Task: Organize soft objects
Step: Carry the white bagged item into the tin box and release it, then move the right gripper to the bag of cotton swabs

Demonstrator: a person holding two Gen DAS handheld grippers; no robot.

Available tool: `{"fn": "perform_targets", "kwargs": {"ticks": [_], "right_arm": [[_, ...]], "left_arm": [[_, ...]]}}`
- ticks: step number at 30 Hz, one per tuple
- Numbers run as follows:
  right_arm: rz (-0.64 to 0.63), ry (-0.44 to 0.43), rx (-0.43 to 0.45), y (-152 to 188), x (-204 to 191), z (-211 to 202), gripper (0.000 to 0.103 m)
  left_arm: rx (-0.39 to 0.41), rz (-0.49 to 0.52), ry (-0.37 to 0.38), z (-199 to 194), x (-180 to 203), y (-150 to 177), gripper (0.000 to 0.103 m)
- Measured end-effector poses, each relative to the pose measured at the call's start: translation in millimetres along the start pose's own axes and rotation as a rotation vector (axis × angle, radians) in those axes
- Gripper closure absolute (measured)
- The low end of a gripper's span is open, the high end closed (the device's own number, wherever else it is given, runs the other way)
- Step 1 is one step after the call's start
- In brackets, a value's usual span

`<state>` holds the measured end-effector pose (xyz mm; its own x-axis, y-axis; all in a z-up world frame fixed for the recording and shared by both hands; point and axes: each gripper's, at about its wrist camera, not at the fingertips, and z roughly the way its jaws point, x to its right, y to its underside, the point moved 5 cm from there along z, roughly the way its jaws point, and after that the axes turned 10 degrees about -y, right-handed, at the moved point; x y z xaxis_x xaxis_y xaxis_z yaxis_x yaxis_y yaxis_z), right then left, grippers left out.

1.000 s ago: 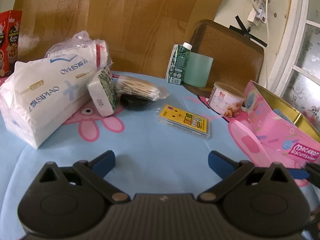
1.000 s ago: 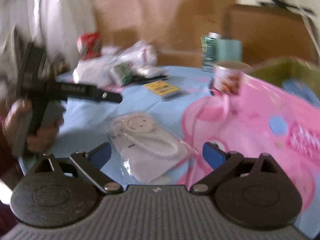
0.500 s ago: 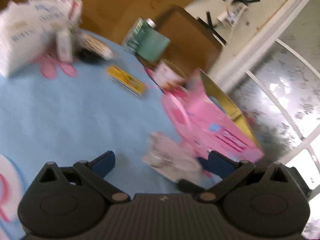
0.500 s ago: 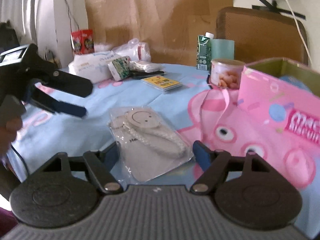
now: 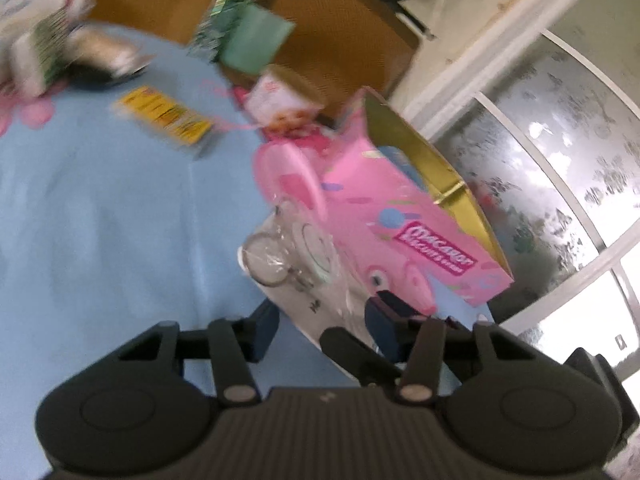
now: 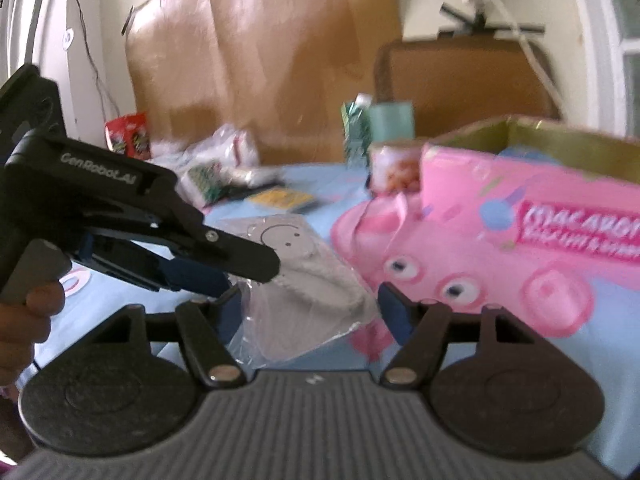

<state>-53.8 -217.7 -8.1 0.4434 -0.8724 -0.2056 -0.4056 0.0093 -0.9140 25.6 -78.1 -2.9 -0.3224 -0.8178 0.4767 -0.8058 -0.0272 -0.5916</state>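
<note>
**Both claws at the clear packet**

The left claw has just been closing, its jaws narrow around the near edge of the clear packet. The right claw has also been closing and stands half open, the packet's corner between its fingers; contact cannot be told. The packet lies on the blue table, just beside the pink box.

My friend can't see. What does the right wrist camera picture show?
The left gripper reaches in from the left onto a clear plastic packet of grey smiley-face cloth on a blue cartoon tablecloth. The packet lies between the open right gripper fingers, and an open pink cardboard biscuit box stands to the right.
</note>
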Motion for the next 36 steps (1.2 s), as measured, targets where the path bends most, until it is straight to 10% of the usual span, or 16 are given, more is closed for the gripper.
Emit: {"fn": "perform_targets", "kwargs": {"ticks": [10,23,32,36], "right_arm": [[-0.075,0.236,0.241,-56.2,60.0,-46.0,0.03],[-0.108,0.608,0.232,-59.3,149.0,-26.8,0.008],[-0.124,0.449,0.291,-62.1,96.7,-20.7,0.015],[-0.155,0.269,0.197,-58.4,61.4,9.6,0.04]], "left_arm": [[0.084,0.218,0.095,33.3,115.8,-64.4,0.055],[0.144,0.248,-0.013,87.1,139.7,-80.1,0.03],[0.274,0.241,-0.175,23.3,44.3,-62.4,0.025],[0.271,0.166,-0.324,6.4,-29.2,-53.8,0.025]]}}
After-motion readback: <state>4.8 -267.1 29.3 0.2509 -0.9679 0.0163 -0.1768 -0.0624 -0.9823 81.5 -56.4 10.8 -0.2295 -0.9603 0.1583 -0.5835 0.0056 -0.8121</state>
